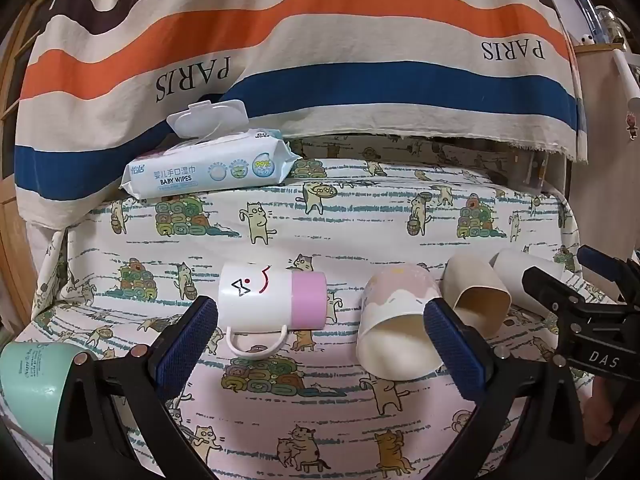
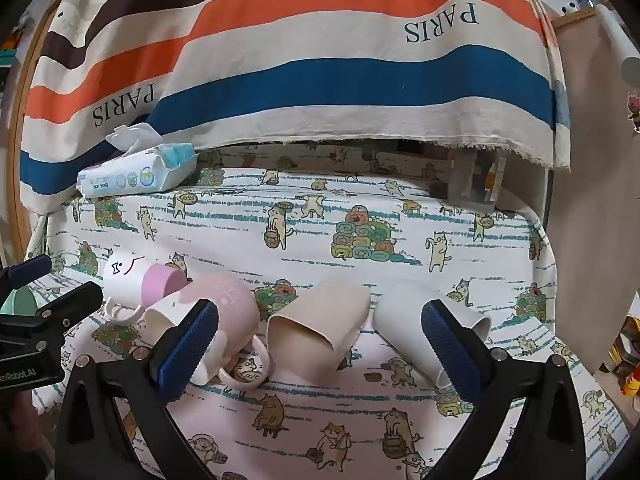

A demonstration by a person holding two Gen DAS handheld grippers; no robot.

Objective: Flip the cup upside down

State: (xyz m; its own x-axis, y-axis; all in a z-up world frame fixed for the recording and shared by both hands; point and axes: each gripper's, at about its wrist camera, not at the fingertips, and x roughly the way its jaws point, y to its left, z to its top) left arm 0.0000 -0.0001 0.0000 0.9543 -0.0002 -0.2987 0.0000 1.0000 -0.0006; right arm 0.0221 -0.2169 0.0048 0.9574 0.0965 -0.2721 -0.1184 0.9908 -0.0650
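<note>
Five cups are laid on their sides along the cat-print table, none yet turned mouth-down.

Nearest, the left hand-held gripper (image 1: 320, 340) and the right hand-held gripper (image 2: 320, 340) are held with jaws apart and nothing gripped, seemingly readied for a grasp. Just beyond, the white-and-pink mug (image 1: 272, 298) is seen left of the pink mug (image 1: 394, 320); right of the pink mug lie the beige cup (image 2: 320, 332) and white cup (image 2: 420, 320). Far left sits a mint cup (image 1: 28, 384). Farthest behind the pink mug, baby wipes (image 1: 208, 164) rest under a striped cloth (image 1: 320, 60).
</note>
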